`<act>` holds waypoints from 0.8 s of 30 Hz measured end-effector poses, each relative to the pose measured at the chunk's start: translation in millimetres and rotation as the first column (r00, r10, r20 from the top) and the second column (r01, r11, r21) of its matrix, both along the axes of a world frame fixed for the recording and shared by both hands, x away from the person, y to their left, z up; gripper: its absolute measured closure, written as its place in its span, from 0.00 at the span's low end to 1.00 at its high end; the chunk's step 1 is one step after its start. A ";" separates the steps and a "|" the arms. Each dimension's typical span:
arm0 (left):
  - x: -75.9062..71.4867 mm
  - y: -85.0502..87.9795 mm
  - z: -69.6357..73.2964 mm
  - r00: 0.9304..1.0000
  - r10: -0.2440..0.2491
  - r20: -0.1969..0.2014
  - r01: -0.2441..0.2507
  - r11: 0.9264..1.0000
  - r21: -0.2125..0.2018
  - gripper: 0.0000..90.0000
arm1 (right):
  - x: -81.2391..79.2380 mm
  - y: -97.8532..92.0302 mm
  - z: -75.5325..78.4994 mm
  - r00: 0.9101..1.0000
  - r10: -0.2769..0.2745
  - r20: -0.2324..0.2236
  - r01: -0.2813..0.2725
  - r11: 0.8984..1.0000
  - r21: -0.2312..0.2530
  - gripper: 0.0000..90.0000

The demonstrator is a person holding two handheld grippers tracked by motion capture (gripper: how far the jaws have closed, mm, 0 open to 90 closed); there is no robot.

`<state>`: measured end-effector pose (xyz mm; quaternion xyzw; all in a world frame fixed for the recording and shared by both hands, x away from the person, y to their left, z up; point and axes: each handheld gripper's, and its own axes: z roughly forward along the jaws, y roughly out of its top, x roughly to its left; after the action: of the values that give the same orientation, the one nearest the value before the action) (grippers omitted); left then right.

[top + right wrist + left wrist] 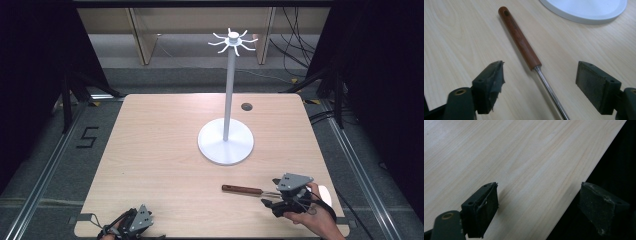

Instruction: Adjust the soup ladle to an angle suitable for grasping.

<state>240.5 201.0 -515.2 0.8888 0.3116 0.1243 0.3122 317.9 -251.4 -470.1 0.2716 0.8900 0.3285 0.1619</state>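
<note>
Pale wood is carrying everything here: the table (165, 165) is holding a wooden-handled tool and a white stand. Nearest, at the front left corner, the left gripper (131, 223) is sitting low over the edge with its jaws standing wide apart and nothing between them; in the left gripper view (534, 202) one jaw is hanging past the table's edge.

Toward the front right corner, the right gripper (270, 200) is resting in a hand (312, 212), its jaws also spread wide and gripping nothing. The tool (245, 190) is lying flat on the table just ahead of them, its steel shank (550, 91) running between the open jaws without touching either, its red-brown handle (519, 40) pointing away toward the table's middle.

Farther back, past the centre, the white stand (226, 142) is rising upright on its round base, its ring of hooks (233, 41) bare.

By my reading, the work is barely beginning: the tool is ungrasped, and picking it up and probably hanging it by the handle's hole are both left.
</note>
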 end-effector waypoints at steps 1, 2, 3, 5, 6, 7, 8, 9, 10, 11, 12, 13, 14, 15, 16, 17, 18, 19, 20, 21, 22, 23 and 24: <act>0.0 0.1 0.0 1.000 -0.002 0.000 0.002 1.000 -0.001 0.17 | 1.7 5.0 0.4 1.000 -0.005 -0.016 0.005 1.000 -0.009 0.27; -0.3 0.6 0.1 1.000 -0.004 -0.003 0.004 1.000 -0.001 0.17 | 7.0 14.2 -0.4 1.000 0.003 -0.014 -0.003 1.000 -0.028 0.28; 0.1 0.6 -0.2 1.000 -0.002 -0.002 0.002 1.000 -0.002 0.17 | 9.8 18.2 -0.2 1.000 0.007 -0.011 -0.007 0.999 -0.035 0.28; 0.0 0.6 -0.1 1.000 -0.002 -0.002 0.002 1.000 -0.003 0.17 | 14.7 25.5 1.6 0.999 0.017 -0.028 -0.019 0.998 -0.059 0.28; 0.0 0.6 -0.1 1.000 -0.002 -0.002 0.002 1.000 -0.003 0.17 | 14.7 25.5 1.6 0.999 0.017 -0.028 -0.019 0.998 -0.059 0.28; -0.4 0.4 0.0 1.000 -0.002 -0.003 0.002 1.000 0.000 0.17 | 19.8 31.3 5.7 0.998 0.035 -0.052 -0.040 0.994 -0.099 0.27; -0.4 0.5 0.0 1.000 -0.002 -0.002 0.002 1.000 0.000 0.17 | 21.8 34.3 7.2 0.998 0.032 -0.054 -0.038 0.994 -0.104 0.27; -0.3 0.5 0.2 1.000 0.000 -0.002 0.000 1.000 -0.001 0.17 | 23.3 37.2 9.3 0.997 0.029 -0.078 -0.037 0.993 -0.113 0.25; -0.1 0.5 0.1 1.000 0.000 -0.003 0.000 1.000 -0.003 0.17 | 26.3 39.2 9.8 0.996 0.038 -0.082 -0.048 0.991 -0.127 0.24; -0.1 0.5 0.1 1.000 0.000 -0.003 0.000 1.000 -0.003 0.17 | 26.3 39.2 9.8 0.996 0.038 -0.082 -0.048 0.991 -0.127 0.24; -0.2 0.5 0.1 1.000 -0.001 -0.003 0.001 1.000 -0.002 0.17 | 31.7 42.9 10.0 0.994 0.078 -0.078 -0.088 0.988 -0.130 0.26; -0.3 0.4 -0.2 1.000 0.000 -0.003 0.000 1.000 -0.001 0.17 | 33.0 44.3 9.7 0.991 0.086 -0.098 -0.099 0.986 -0.137 0.27; -0.3 0.4 -0.2 1.000 0.000 -0.003 0.000 1.000 -0.001 0.17 | 33.0 44.3 9.7 0.991 0.086 -0.098 -0.099 0.986 -0.137 0.27; -0.2 0.2 -0.3 1.000 0.006 -0.003 -0.006 1.000 -0.004 0.17 | 34.8 47.7 7.7 0.989 0.080 -0.126 -0.099 0.983 -0.155 0.29; 0.0 0.4 0.1 1.000 -0.003 -0.003 0.003 1.000 -0.001 0.17 | 36.0 49.2 6.5 0.986 0.095 -0.135 -0.116 0.980 -0.162 0.31; -0.4 0.1 -0.1 1.000 0.002 0.001 -0.002 1.000 0.000 0.17 | 37.1 51.4 6.2 0.981 0.120 -0.155 -0.147 0.974 -0.173 0.35; -0.1 0.4 0.0 1.000 -0.003 -0.003 0.003 1.000 0.000 0.17 | 36.8 53.6 5.9 0.976 0.127 -0.180 -0.160 0.970 -0.186 0.39; -0.1 0.4 0.0 1.000 -0.003 -0.003 0.003 1.000 0.000 0.17 | 37.7 56.0 5.5 0.968 0.147 -0.201 -0.187 0.963 -0.195 0.43; 0.3 0.5 -0.4 1.000 0.004 -0.001 -0.004 1.000 -0.002 0.17 | 39.6 58.5 4.2 0.966 0.162 -0.203 -0.203 0.957 -0.205 0.46; 0.5 0.4 -1.0 1.000 0.002 0.001 -0.002 1.000 -0.010 0.17 | 41.1 60.4 4.5 0.963 0.161 -0.216 -0.208 0.953 -0.219 0.48; 0.0 0.5 -0.1 1.000 -0.001 -0.004 0.001 1.000 -0.003 0.17 | 42.6 62.2 4.2 0.963 0.152 -0.223 -0.204 0.951 -0.233 0.51; 0.0 0.5 -0.1 1.000 -0.004 -0.003 0.004 1.000 -0.002 0.17 | 43.6 63.9 4.4 0.961 0.141 -0.239 -0.200 0.949 -0.244 0.53; 0.0 0.5 -0.1 1.000 -0.002 -0.003 0.002 1.000 -0.002 0.17 | 45.8 65.5 4.0 0.960 0.144 -0.240 -0.206 0.945 -0.255 0.55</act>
<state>240.5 201.6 -515.3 0.8891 0.3112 0.1223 0.3127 363.7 -185.9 -466.1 0.2002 0.9602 0.1821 0.0696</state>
